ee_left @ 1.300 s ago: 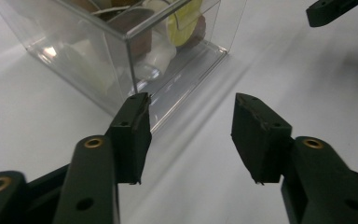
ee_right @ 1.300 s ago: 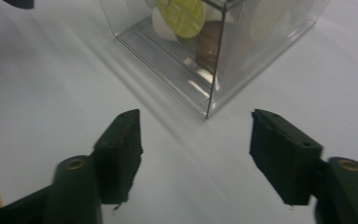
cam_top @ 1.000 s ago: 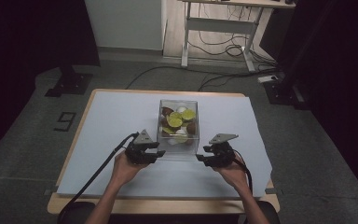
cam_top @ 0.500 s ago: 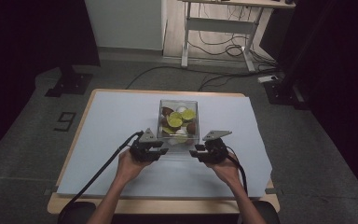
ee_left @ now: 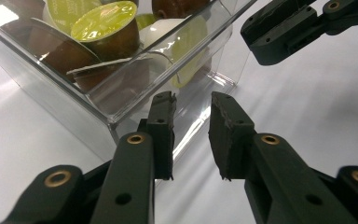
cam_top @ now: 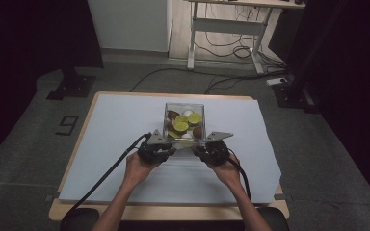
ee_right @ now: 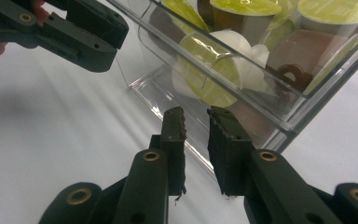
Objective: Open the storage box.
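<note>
Clear plastic box (cam_top: 184, 121) of coffee capsules (cam_top: 181, 126) sits mid-bench on the white sheet (cam_top: 125, 120), long side running away from the person. Left gripper (cam_top: 169, 150) at the box's near-left corner, right gripper (cam_top: 198, 150) at the near-right corner — both low, just beside the near wall. Both sets of jaws have just been closing; each now stands at a narrow gap. In the left gripper view (ee_left: 192, 133) and right gripper view (ee_right: 196, 147) the pads clamp nothing — the box wall lies just beyond the tips. Capsules are green-lidded, brown and white.
</note>
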The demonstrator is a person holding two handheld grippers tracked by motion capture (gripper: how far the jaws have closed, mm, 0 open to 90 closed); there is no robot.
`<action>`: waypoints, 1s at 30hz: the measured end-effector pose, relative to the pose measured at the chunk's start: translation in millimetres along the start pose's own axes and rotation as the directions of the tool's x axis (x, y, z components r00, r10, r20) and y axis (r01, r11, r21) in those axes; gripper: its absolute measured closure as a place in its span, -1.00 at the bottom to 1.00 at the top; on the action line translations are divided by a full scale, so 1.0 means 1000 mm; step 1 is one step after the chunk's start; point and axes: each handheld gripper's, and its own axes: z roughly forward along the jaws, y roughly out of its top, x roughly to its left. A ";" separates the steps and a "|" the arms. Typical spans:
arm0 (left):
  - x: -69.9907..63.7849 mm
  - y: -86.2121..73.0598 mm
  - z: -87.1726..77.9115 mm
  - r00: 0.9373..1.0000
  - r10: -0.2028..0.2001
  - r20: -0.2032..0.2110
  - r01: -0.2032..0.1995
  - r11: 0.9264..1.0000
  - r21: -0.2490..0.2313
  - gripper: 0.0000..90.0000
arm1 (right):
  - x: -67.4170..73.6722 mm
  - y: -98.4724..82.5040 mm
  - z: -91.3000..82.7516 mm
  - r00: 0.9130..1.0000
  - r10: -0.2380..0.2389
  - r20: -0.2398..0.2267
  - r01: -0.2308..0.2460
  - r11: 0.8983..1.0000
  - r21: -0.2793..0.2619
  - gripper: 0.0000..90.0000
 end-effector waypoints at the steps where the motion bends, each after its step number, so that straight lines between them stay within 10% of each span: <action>1: 0.000 0.000 0.000 1.000 0.000 0.000 0.000 1.000 0.000 0.58 | 0.000 0.000 0.000 1.000 0.000 0.000 0.000 1.000 0.000 0.68; 30: 0.000 0.002 0.012 0.999 -0.032 0.009 0.033 0.998 -0.059 0.72 | 0.000 0.006 0.012 1.000 0.024 -0.013 -0.024 0.999 -0.042 0.80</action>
